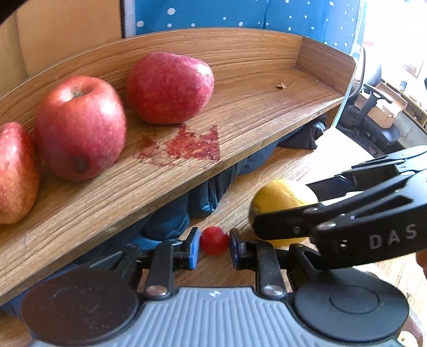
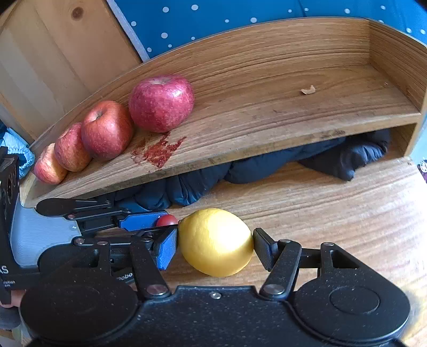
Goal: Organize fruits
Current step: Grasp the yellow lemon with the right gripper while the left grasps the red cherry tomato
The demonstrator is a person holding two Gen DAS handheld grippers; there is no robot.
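Observation:
My left gripper (image 1: 214, 247) has its blue pads on both sides of a small red cherry tomato (image 1: 214, 240) on the wooden table, closed on it or nearly so. It shows in the right wrist view (image 2: 166, 220) too. My right gripper (image 2: 214, 247) has its jaws against both sides of a yellow lemon (image 2: 216, 241) resting on the table, also seen in the left wrist view (image 1: 280, 197). Several red apples (image 1: 80, 128) sit in a row on the left of the raised curved wooden shelf (image 1: 253, 112).
The shelf (image 2: 293, 112) carries a red stain (image 2: 157, 152) and a small dry scrap (image 2: 307, 90); its right half is bare wood. Dark blue cloth (image 2: 267, 165) is stuffed under the shelf. A blue dotted fabric (image 2: 240, 13) hangs behind.

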